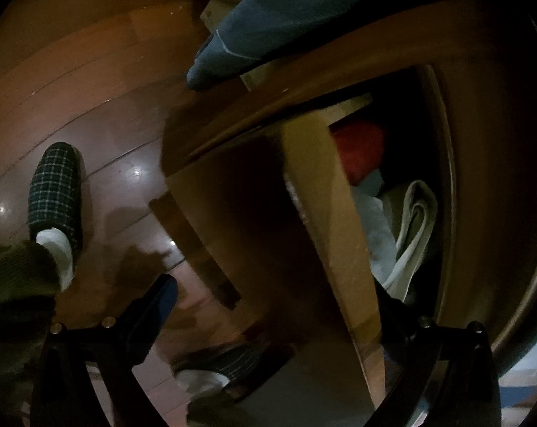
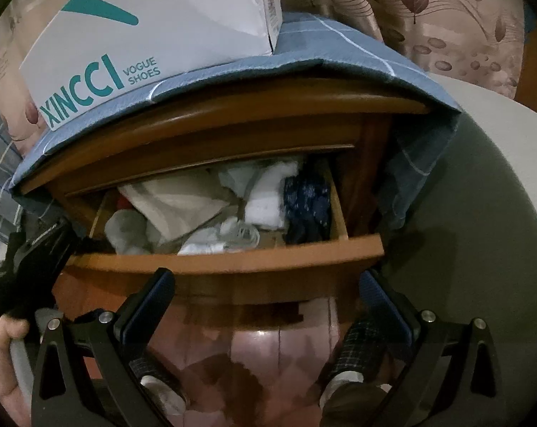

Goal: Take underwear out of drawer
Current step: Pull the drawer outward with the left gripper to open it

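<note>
The wooden drawer [image 2: 226, 259] of a nightstand stands pulled open and holds several folded garments: a beige-white piece [image 2: 176, 199], white pieces [image 2: 265, 206] and a dark blue patterned one [image 2: 307, 199]. My right gripper [image 2: 266, 284] hangs open just in front of the drawer front, with nothing between its fingers. At the drawer's left end a hand holds my left gripper [image 2: 30, 249]. In the left wrist view this gripper [image 1: 275, 295] is open astride the drawer front [image 1: 322, 195], one finger outside and one finger [image 1: 389, 299] inside, beside a grey-white folded cloth [image 1: 414, 220] and a red cloth [image 1: 361, 149].
A blue checked cloth [image 2: 339, 49] covers the nightstand top, with a white shoe box [image 2: 144, 28] on it. A pale rounded surface [image 2: 482, 178] lies to the right. Two feet in plaid slippers [image 1: 55, 185] stand on the glossy wooden floor [image 1: 108, 71] below the drawer.
</note>
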Demonstrator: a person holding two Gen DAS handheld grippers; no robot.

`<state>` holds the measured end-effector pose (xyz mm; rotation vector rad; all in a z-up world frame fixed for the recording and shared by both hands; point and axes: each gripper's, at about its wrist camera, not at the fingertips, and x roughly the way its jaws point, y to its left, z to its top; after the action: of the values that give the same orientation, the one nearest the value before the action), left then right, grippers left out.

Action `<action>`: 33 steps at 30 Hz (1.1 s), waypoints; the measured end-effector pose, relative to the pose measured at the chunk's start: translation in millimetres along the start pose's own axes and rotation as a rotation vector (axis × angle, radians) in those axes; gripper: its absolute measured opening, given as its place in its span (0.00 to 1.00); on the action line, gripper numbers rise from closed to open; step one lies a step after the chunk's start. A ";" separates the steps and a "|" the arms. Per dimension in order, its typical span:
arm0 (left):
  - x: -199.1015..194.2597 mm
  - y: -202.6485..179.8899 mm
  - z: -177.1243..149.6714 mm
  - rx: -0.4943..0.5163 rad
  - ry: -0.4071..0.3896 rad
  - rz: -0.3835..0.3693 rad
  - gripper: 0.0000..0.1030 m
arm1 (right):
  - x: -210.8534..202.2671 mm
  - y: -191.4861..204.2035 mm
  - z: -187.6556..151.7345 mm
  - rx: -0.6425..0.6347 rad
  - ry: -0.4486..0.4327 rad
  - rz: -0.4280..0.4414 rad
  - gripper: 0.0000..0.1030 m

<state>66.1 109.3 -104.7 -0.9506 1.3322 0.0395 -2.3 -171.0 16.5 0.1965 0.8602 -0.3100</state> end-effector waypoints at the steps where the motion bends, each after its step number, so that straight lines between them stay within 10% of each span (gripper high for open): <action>1: -1.8 -0.8 -1.3 0.012 -0.001 0.013 1.00 | 0.0 0.2 1.0 0.001 0.000 -0.001 1.00; 19: -33.0 -11.4 -21.8 0.216 -0.006 0.221 1.00 | 1.0 -10.1 10.8 0.036 -0.005 -0.013 0.99; 33: -41.4 -10.9 -28.6 0.231 0.052 0.243 1.00 | 4.8 -8.9 11.9 0.035 0.007 -0.008 0.99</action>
<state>36.9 105.0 -62.6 -0.5961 1.4600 0.0456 6.0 -183.7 20.1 0.2269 0.8634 -0.3317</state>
